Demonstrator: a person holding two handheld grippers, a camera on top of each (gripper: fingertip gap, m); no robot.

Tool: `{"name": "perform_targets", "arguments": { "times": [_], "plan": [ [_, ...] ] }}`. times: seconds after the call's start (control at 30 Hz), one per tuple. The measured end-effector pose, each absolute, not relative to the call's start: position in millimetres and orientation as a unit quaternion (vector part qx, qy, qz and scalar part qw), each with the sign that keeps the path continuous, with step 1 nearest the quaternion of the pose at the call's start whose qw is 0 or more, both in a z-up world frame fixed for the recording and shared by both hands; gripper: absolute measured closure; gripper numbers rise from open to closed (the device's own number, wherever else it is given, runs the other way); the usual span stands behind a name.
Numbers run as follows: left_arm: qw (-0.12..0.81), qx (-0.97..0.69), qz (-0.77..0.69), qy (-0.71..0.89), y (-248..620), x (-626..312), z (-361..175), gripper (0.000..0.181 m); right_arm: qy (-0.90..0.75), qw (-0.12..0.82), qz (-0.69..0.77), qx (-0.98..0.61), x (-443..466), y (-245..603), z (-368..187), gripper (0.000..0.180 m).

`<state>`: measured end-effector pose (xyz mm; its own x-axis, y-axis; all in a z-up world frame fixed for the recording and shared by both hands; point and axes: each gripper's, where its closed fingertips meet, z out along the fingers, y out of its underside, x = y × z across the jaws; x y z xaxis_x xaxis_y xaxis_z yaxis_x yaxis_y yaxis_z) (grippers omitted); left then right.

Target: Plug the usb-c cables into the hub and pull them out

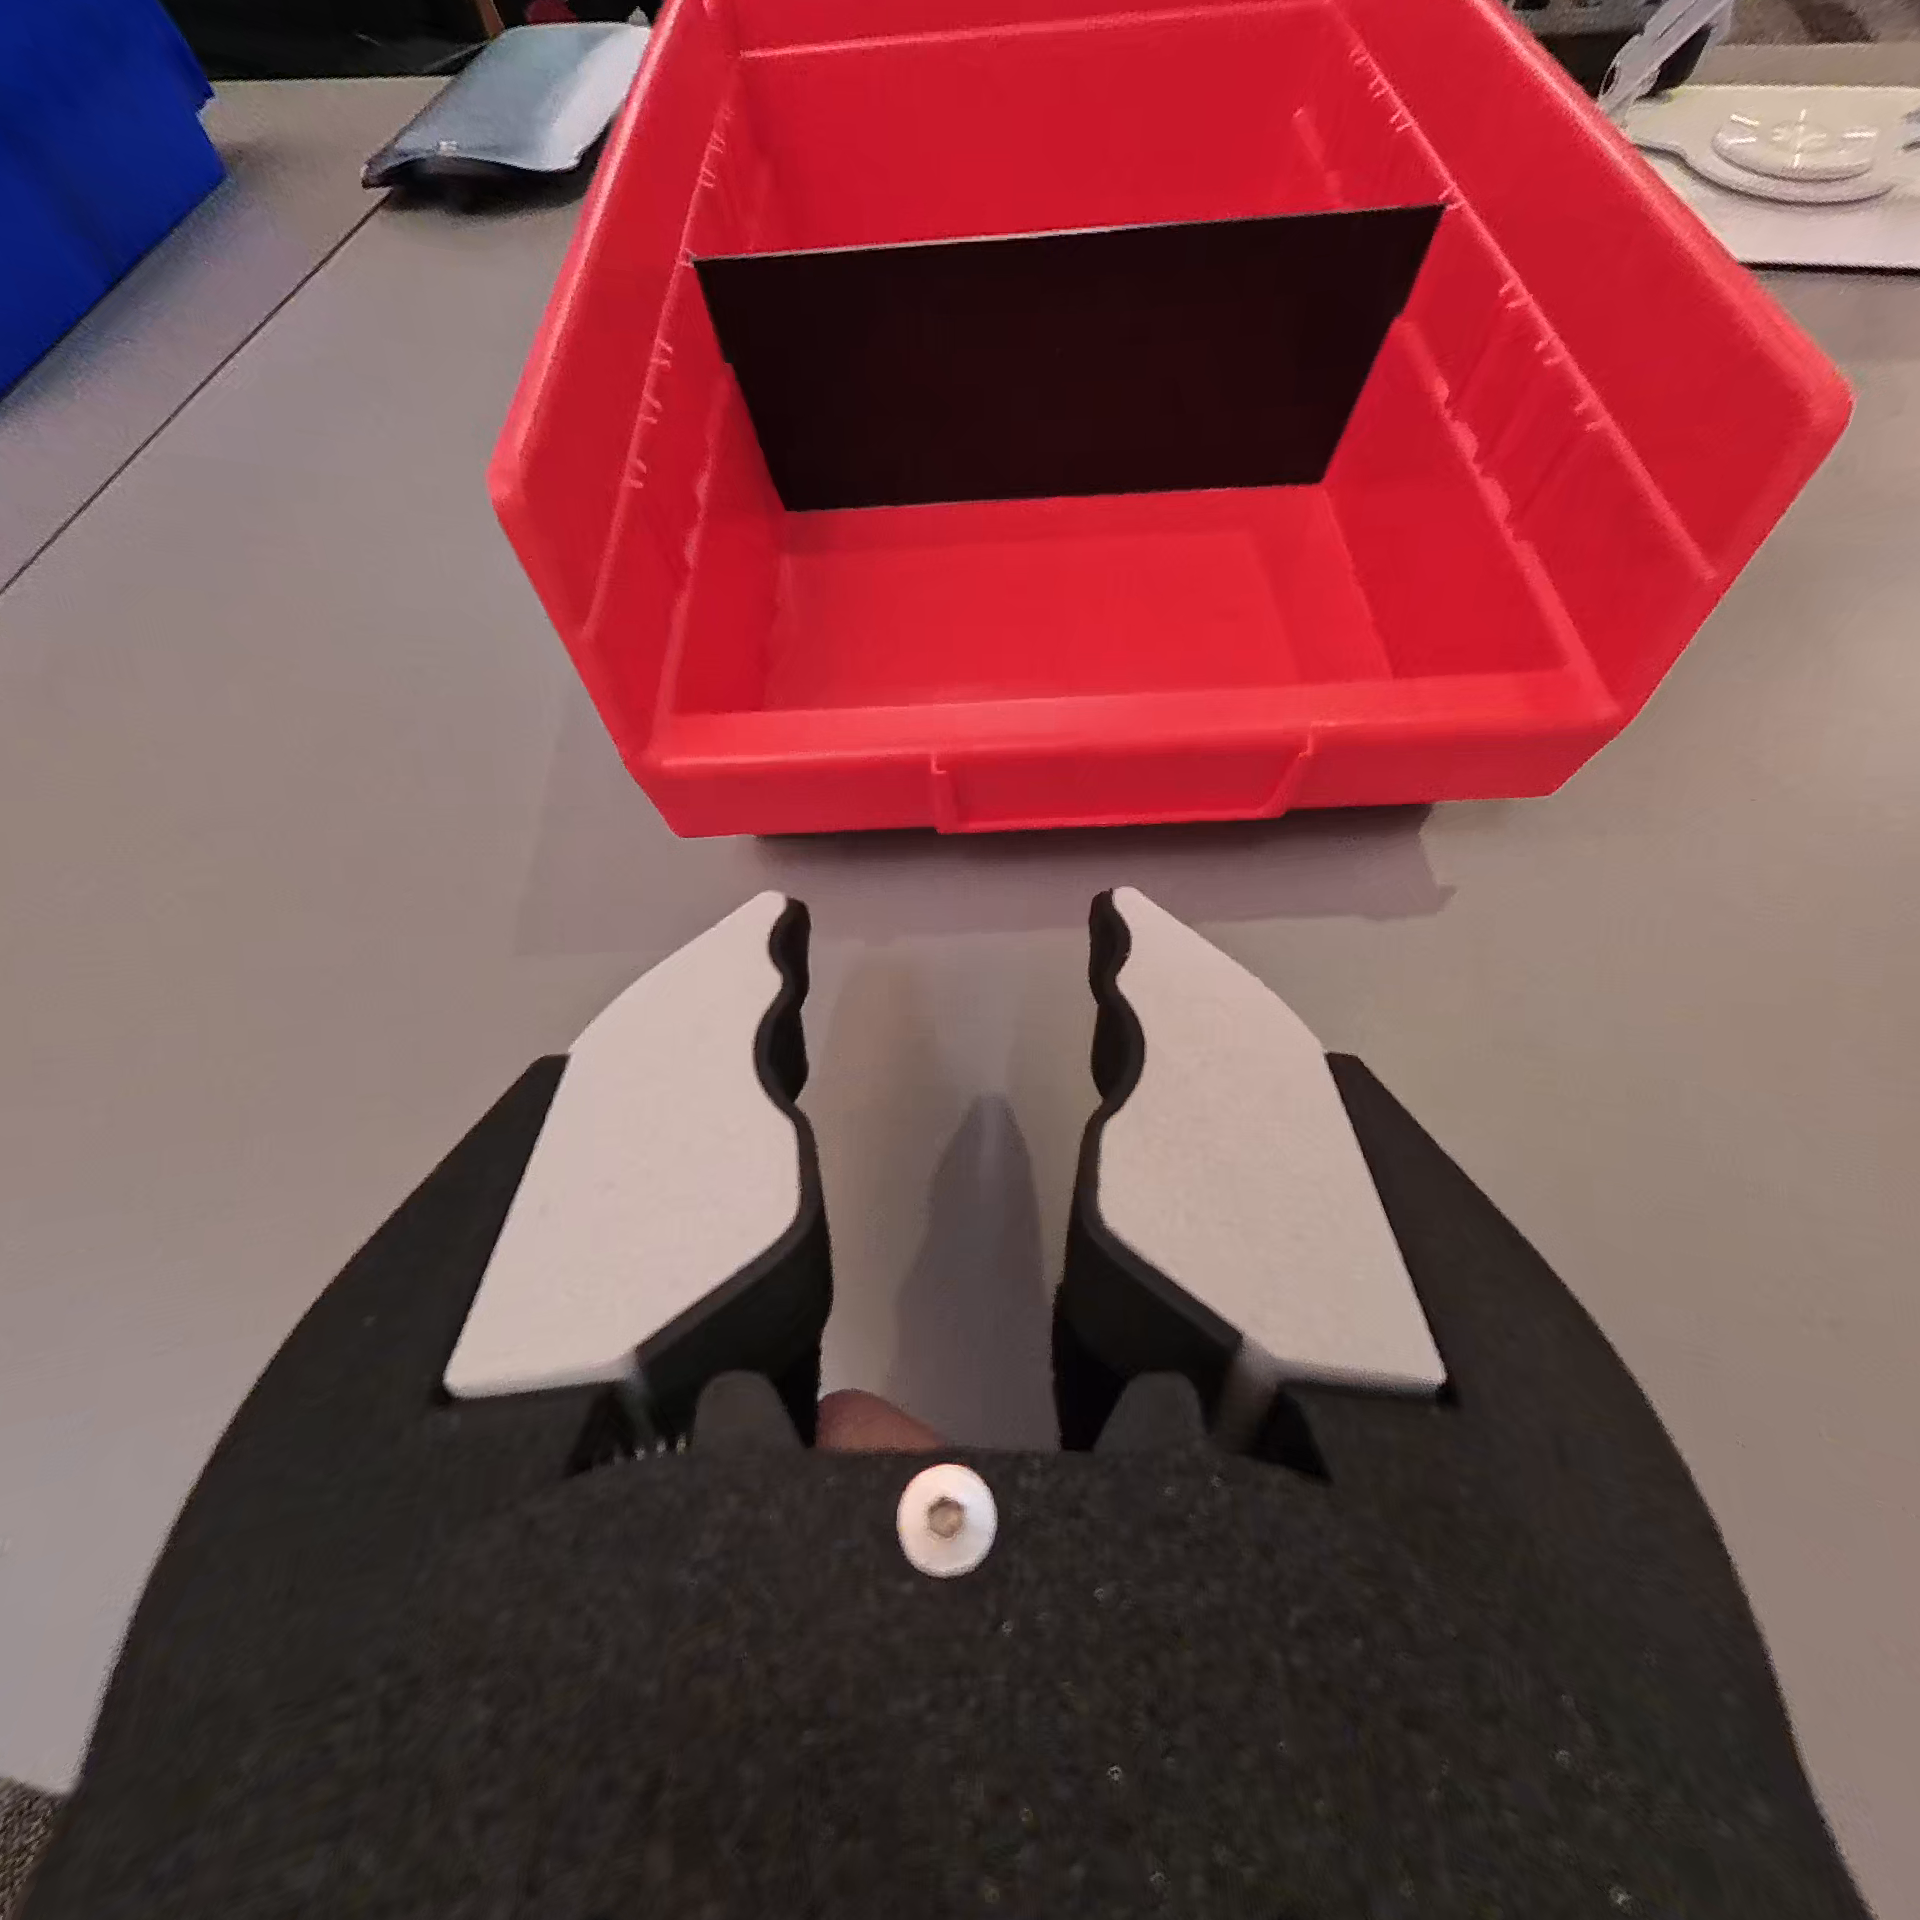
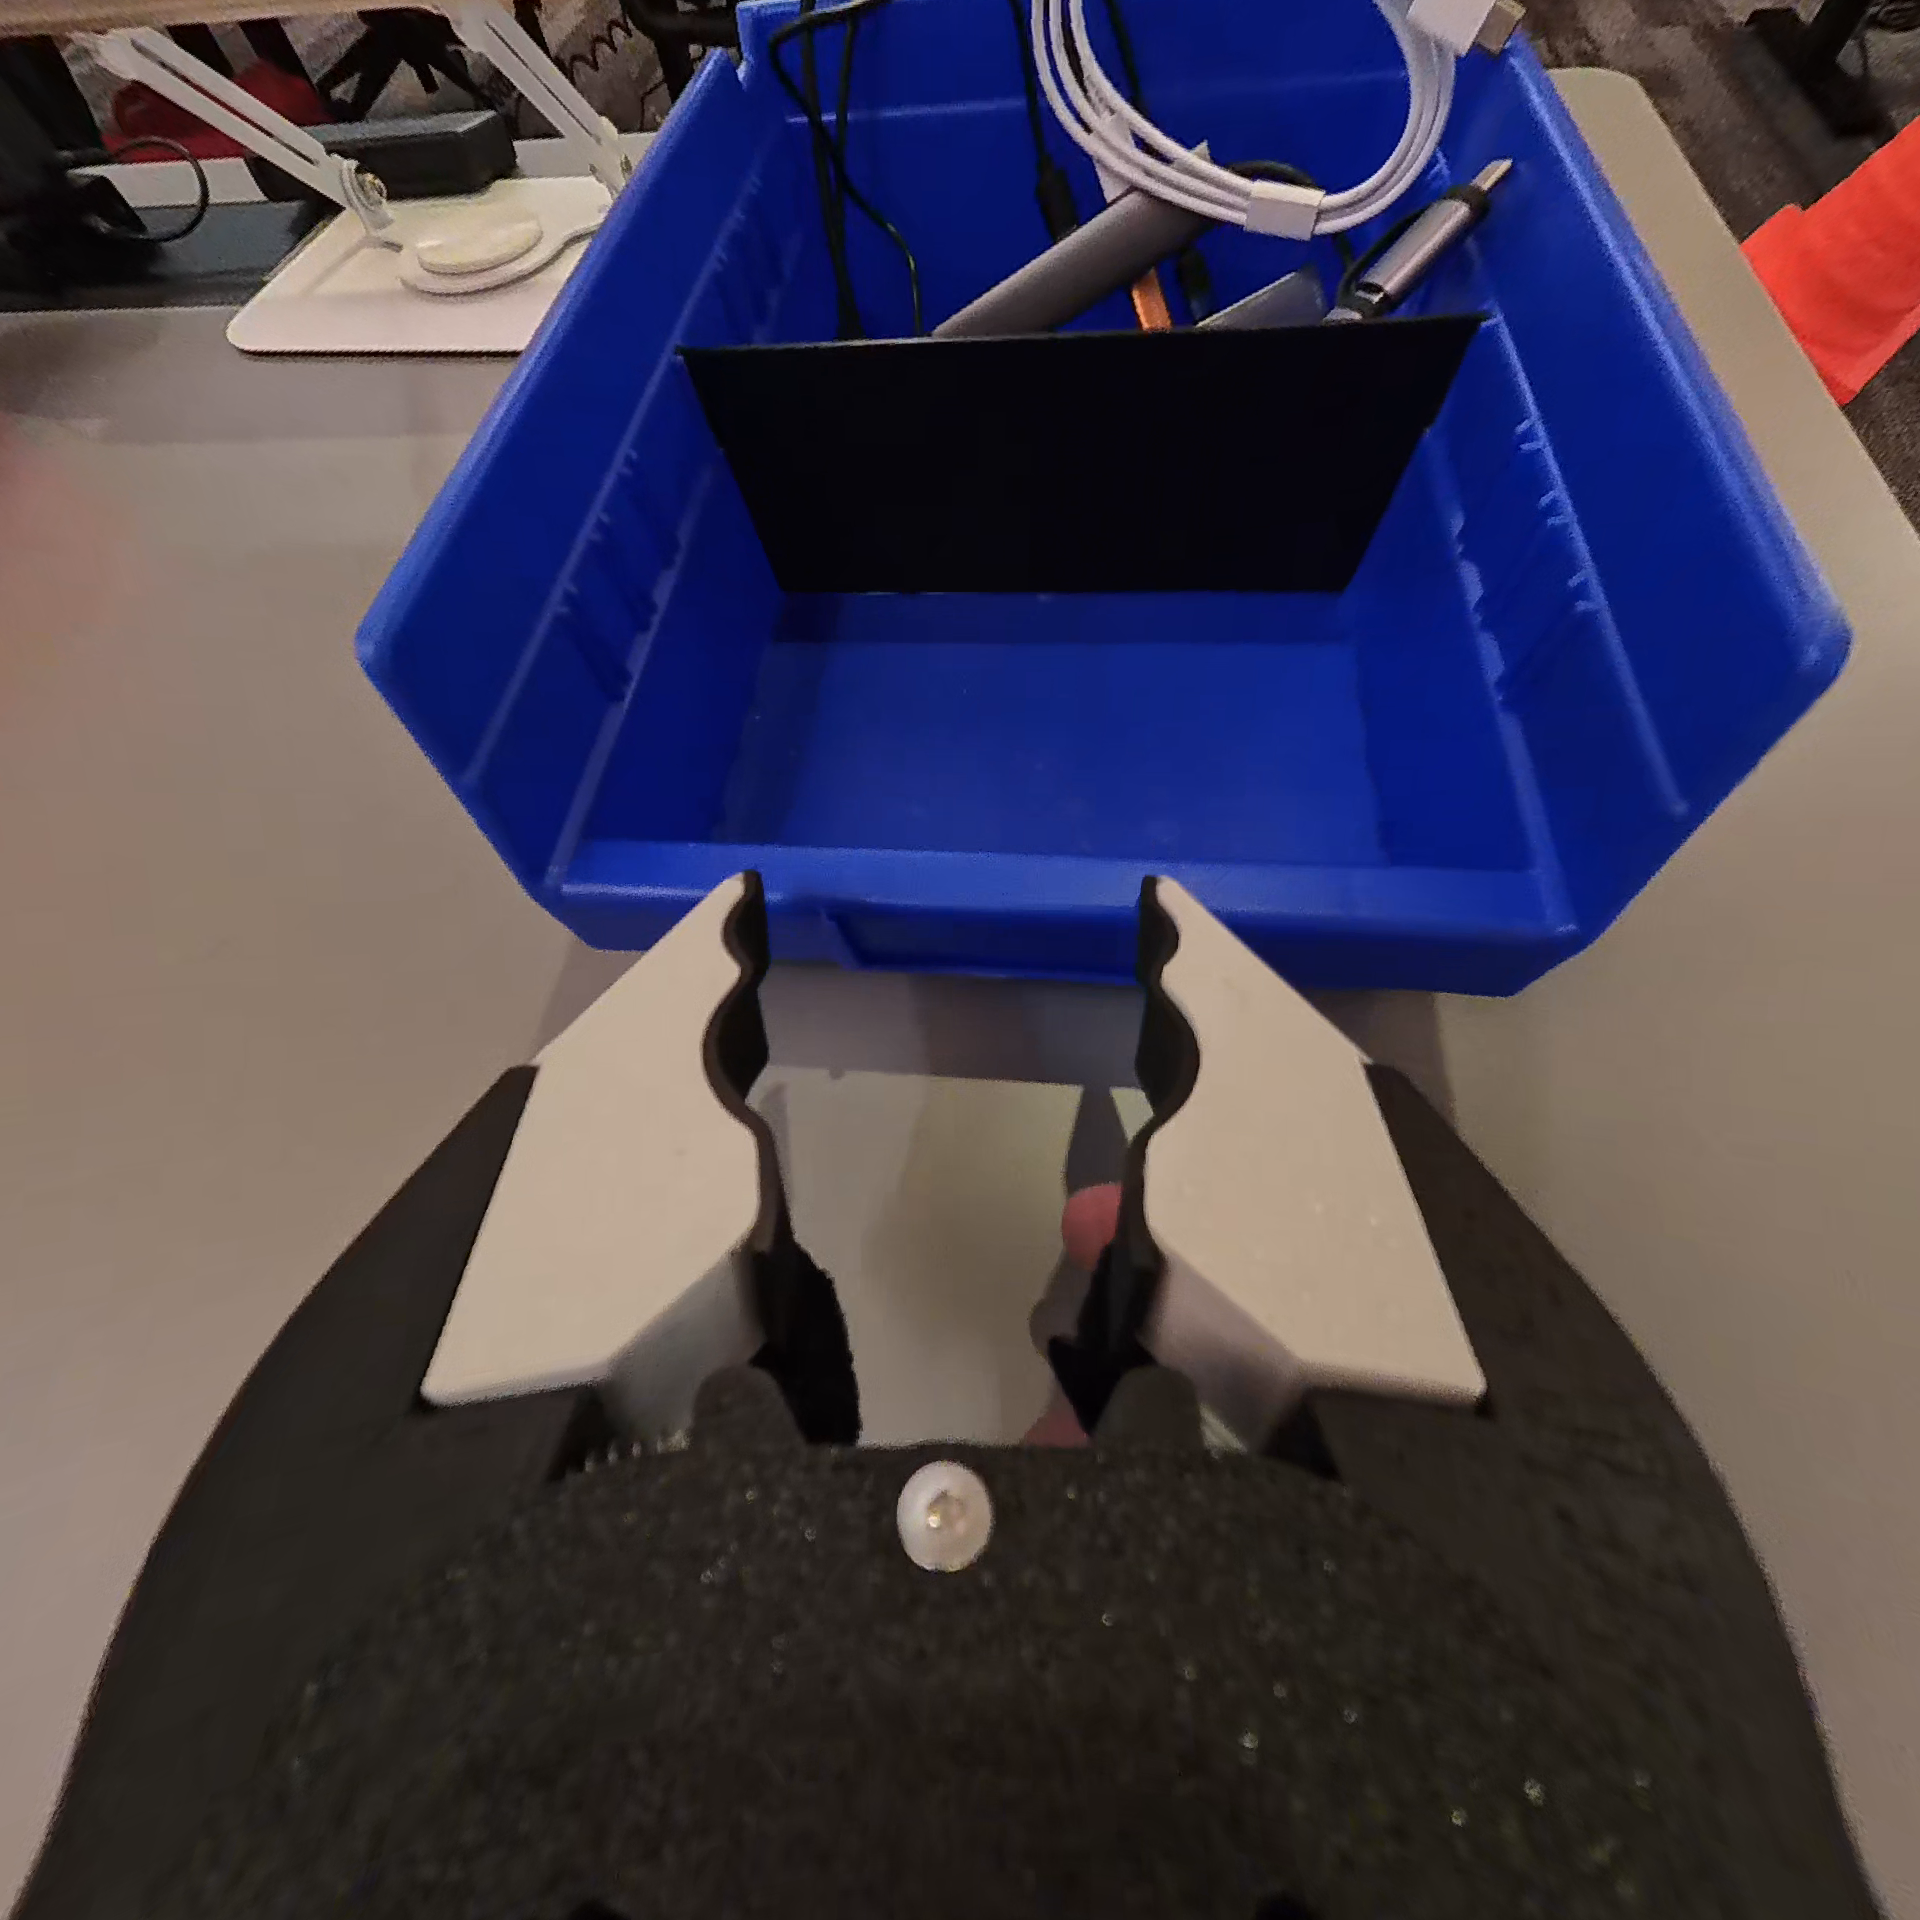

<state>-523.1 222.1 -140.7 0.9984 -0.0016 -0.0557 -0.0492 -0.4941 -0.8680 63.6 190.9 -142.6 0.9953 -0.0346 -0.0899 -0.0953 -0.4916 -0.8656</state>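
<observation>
Parted tongs (image 2: 948,914) facing blue bin (image 2: 582,665)

Right gripper (image 2: 948,914) hangs with jaws apart, nothing between them, just before the blue bin (image 2: 582,665). Behind its black divider (image 2: 1070,468), a coiled white cable (image 2: 1226,177) lies over grey hubs (image 2: 1081,260).
</observation>
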Motion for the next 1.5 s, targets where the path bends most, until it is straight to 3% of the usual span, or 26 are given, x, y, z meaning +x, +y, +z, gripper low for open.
{"name": "perform_targets", "arguments": {
  "times": [0.37, 0.47, 0.67, 0.93, 1.13, 1.17, 1.37, 1.5],
  "plan": [
    [0.509, -0.858, 0.065, 0.024, 236.5, -516.3, -139.3, 0.130, 0.023, 0.524, -0.001, -0.851, 61.5, 181.9, -132.4, 0.109],
    [0.540, -0.828, 0.136, 0.056, 238.9, -514.5, -126.6, 0.115, -0.033, 0.555, 0.015, -0.831, 13.2, 186.5, -114.7, 0.108],
    [0.542, -0.837, 0.017, 0.072, 217.0, -474.3, -133.1, 0.118, -0.039, 0.566, 0.028, -0.823, -28.9, 218.9, -115.7, 0.109],
    [0.537, -0.834, 0.016, 0.122, 196.0, -465.8, -132.4, 0.122, -0.072, 0.565, 0.053, -0.820, -57.1, 237.2, -114.5, 0.112],
    [0.574, -0.793, -0.019, 0.203, 188.0, -373.2, -117.2, 0.126, -0.123, 0.544, 0.184, -0.809, -116.7, 199.1, -113.1, 0.135],
    [0.575, -0.785, -0.045, 0.227, 182.1, -346.9, -115.5, 0.125, -0.117, 0.543, 0.184, -0.811, -121.4, 190.1, -110.7, 0.131],
    [0.562, -0.746, -0.197, 0.300, 157.2, -207.4, -98.0, 0.125, 0.026, 0.658, 0.003, -0.753, -42.5, 136.2, -59.6, 0.128],
    [0.510, -0.777, -0.224, 0.292, 177.3, -146.3, -106.8, 0.124, 0.146, 0.630, -0.100, -0.757, 41.5, 115.0, -77.8, 0.140]
  ]
}}
